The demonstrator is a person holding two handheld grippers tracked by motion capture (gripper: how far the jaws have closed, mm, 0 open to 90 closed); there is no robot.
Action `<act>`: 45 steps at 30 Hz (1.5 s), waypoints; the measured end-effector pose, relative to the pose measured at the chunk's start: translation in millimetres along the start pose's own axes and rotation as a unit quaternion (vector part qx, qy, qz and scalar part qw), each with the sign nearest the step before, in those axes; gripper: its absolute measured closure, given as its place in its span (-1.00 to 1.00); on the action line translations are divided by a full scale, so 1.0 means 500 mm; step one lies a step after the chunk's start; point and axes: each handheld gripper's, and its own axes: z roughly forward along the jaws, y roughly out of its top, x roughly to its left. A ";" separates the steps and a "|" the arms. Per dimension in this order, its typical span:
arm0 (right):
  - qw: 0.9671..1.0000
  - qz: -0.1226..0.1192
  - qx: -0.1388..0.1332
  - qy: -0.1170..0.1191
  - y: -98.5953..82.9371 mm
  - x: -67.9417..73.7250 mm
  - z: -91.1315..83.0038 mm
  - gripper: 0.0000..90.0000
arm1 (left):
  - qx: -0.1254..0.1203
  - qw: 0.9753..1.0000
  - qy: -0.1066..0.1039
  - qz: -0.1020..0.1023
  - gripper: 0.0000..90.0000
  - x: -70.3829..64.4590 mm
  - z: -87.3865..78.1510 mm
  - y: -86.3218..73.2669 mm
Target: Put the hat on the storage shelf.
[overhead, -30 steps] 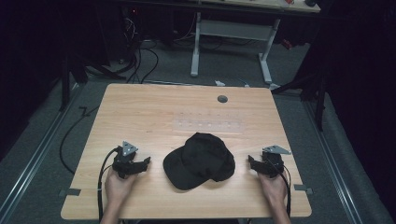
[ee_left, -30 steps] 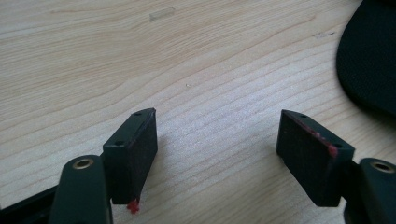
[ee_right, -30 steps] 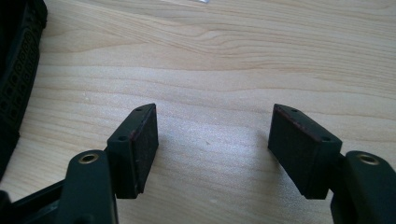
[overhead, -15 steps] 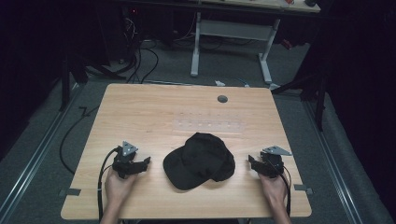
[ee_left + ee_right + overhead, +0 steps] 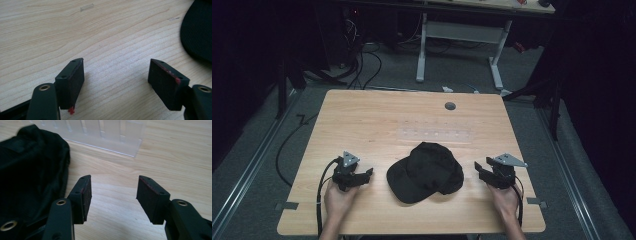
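Wooden table (image 5: pixel 377 115) bore a black baseball cap (image 5: pixel 426 171) near its front edge, midway between the grippers. Left gripper (image 5: pixel 363 175) and right gripper (image 5: pixel 480 171) rested beside it, jaws spread wide, holding nothing.

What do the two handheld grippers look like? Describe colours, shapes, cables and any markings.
Both are black. The left gripper and right gripper each carry a grey three-cornered plate on top and trail a black cable. Each has two flat rectangular jaws with brass-coloured rivets at their mounts. The left gripper's pads show small red marks. No sleeves are visible.
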 end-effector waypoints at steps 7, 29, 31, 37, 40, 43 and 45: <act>1.000 -0.010 -0.002 0.016 0.033 0.018 -0.004 0.01 | -0.001 1.000 0.002 -0.001 -0.34 0.000 0.000 0.000; 0.993 -0.008 0.017 0.121 0.096 0.087 0.034 -0.07 | -0.001 1.000 0.002 -0.002 -0.35 0.000 0.000 0.000; 0.992 -0.006 0.025 0.123 0.098 0.095 0.042 -0.07 | -0.001 1.000 0.002 -0.002 -0.35 0.000 0.000 0.000; 0.992 0.000 0.045 0.121 0.105 0.114 0.066 -0.07 | -0.001 1.000 0.001 -0.005 -0.34 0.001 0.000 0.001; 0.991 0.009 0.056 0.122 0.104 0.116 0.083 -0.10 | -0.001 1.000 0.002 -0.003 -0.34 0.000 0.000 0.001; 0.991 0.006 0.063 0.116 0.101 0.118 0.094 -0.11 | -0.001 1.000 0.002 -0.001 -0.34 0.000 0.000 0.000; 0.991 0.009 0.080 0.106 0.094 0.119 0.110 -0.12 | -0.001 1.000 0.002 -0.002 -0.34 0.000 0.000 0.000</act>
